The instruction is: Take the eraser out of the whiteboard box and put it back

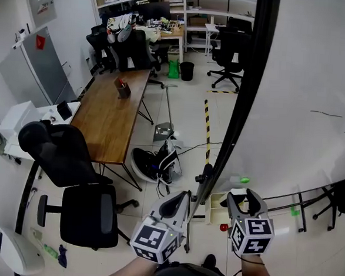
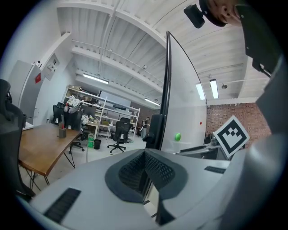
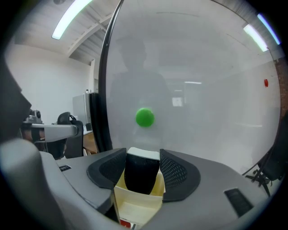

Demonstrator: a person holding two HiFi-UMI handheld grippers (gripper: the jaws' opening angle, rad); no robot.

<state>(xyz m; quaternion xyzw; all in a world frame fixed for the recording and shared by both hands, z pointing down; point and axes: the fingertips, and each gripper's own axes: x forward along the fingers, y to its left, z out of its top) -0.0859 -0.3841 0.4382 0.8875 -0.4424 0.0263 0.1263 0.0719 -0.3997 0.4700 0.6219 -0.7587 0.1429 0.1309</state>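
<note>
Eraser [image 3: 141,173] stood upright between the pads of the right hand-held gripper [image 3: 142,153]. Only the right gripper view showed this well: both pads lay against the black sides of the eraser, so this hand-held gripper was clamped on it. The lower end of the eraser was inside the whiteboard box [image 3: 137,200], a cream open box, and its white top rose above the rim of the box. Above the box a green magnet [image 3: 145,117] sat on the whiteboard [image 3: 202,90].

In the head view the same box [image 1: 216,207] was small, low on the whiteboard [image 1: 306,85]. The right hand-held gripper [image 1: 243,199] was just beside it on one side and the left hand-held gripper [image 1: 180,201] near it on the other side. From there the eraser could not be made out, because the jaws and the body of the right hand-held gripper covered it. A small red thing [image 1: 224,228] just below the box was too small to name.

The left gripper view showed what the head view did not. The pads of the left hand-held gripper [image 2: 145,152] were together, with nothing between them. I could not find the box with certainty in this view. It showed the whiteboard [image 2: 184,112] nearly edge-on, the green magnet [image 2: 177,136], and a marker cube [image 2: 231,137] of the right hand-held gripper.

Well apart from the box, a long wooden surface [image 1: 112,112] stood in the room. The forearms of the person were cut off at the lower edge of the head view.
</note>
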